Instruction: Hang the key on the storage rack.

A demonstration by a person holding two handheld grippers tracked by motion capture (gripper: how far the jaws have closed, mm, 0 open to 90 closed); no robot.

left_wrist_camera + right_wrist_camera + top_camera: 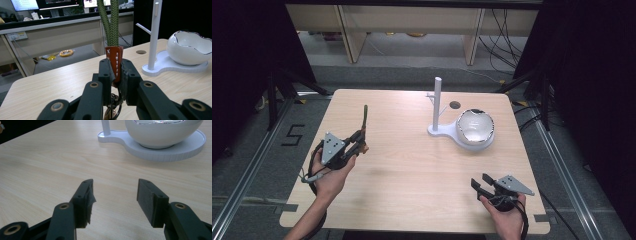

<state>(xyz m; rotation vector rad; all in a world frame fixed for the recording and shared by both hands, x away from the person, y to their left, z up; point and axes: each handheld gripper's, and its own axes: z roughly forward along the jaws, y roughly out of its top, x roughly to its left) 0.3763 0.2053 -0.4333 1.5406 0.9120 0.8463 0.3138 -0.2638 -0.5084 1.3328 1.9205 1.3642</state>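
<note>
My left gripper (pixel 360 143) (pixel 115 68) is shut on the orange leather tab (pixel 114 58) of a keychain. Its green braided strap (pixel 364 116) (pixel 110 22) sticks straight up from the jaws, and metal rings (pixel 114 106) hang below them. It hovers over the table's left side. To the right stands a white holder (pixel 438 131) with an upright post (pixel 437 100) (pixel 153 35) bearing a side peg, and a white egg-shaped bowl (pixel 475 128) (pixel 188 48) (pixel 162 132) on its base. My right gripper (pixel 480 182) (pixel 115 188) rests open near the front right, nothing between its jaws.
The wooden table (pixel 412 165) has a round cable hole (pixel 455 105) (pixel 141 52) behind the holder. Beyond the far edge are desk legs, loose cables on the floor and monitors. Dark curtains and stand legs flank both sides.
</note>
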